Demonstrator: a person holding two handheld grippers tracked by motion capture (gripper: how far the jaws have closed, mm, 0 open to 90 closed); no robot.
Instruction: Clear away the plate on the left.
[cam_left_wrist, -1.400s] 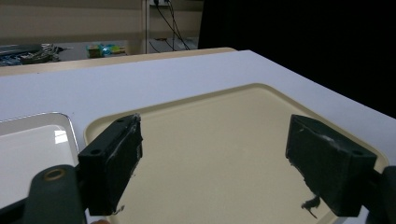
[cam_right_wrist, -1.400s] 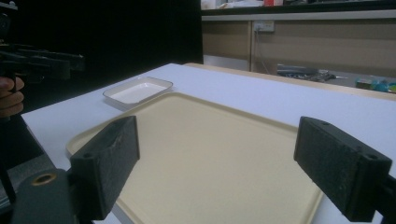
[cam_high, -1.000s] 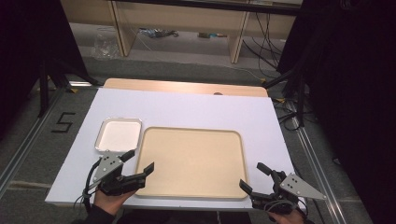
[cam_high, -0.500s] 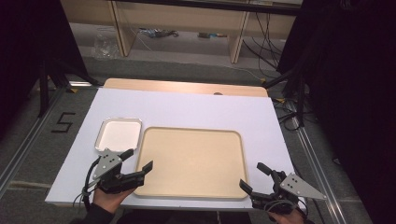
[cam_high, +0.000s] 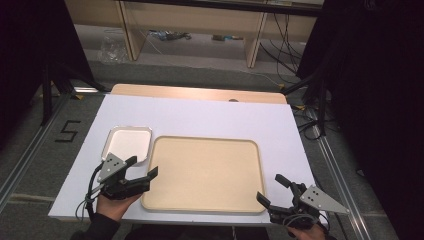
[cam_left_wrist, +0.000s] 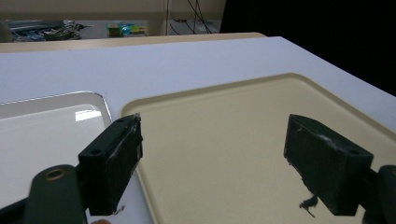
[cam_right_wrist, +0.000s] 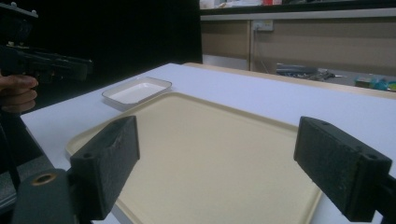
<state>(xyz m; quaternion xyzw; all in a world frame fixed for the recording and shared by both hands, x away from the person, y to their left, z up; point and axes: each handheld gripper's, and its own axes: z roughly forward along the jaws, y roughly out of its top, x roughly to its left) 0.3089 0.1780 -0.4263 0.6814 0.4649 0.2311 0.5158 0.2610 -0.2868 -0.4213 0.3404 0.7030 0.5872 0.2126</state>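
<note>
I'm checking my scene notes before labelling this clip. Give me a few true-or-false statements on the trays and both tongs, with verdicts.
1. The beige tray holds nothing. True.
2. The small white tray sits to the right of the beige tray in the high view. False: it lies at the beige tray's left, near its far left corner.
3. The left tongs are shut on the white tray's rim. False: their jaws stand wide apart, gripping nothing.
4. The right tongs are open, near the beige tray's near right corner. True.
5. Both trays rest on the white table. True.
</note>
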